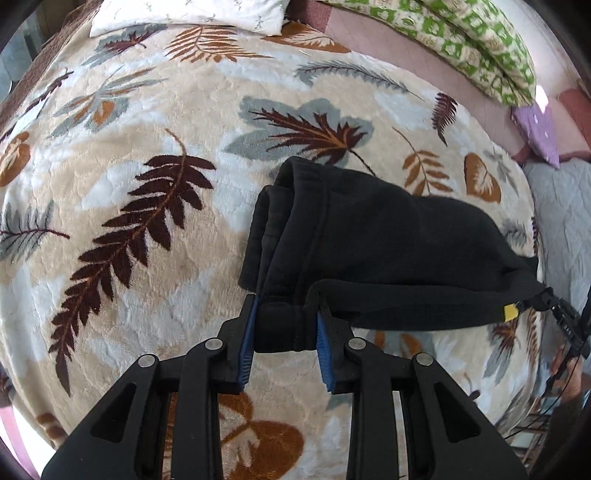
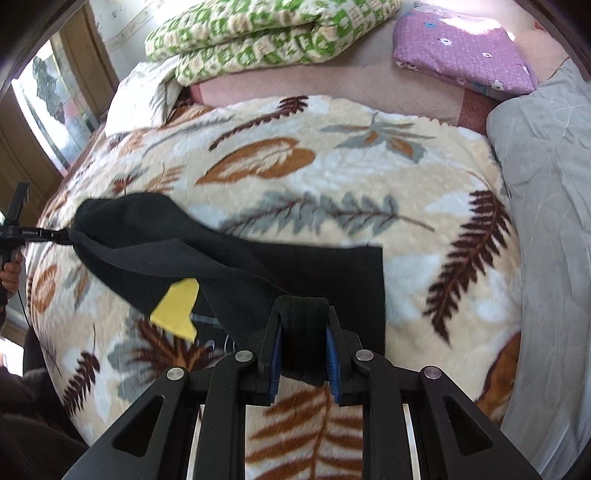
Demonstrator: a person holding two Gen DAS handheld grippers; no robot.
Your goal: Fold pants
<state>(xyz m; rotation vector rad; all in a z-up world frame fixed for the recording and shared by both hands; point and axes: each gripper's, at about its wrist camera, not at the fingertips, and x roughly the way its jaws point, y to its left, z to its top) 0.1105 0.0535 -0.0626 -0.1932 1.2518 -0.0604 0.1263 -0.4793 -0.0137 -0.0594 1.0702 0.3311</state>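
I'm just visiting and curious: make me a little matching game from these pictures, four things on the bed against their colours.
Things:
1. pants
2. folded quilt
3. blanket
4. patch on the pants

Colours:
A. yellow
B. cream with brown and grey leaves
C. black
D. green and cream check

Pairs: 1-C, 2-D, 3-B, 4-A

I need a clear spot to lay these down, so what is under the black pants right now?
Under the black pants lies the leaf-patterned blanket, bare all round them. Both grippers, left and right, clamp the fabric. The blanket directly beneath the cloth is covered.
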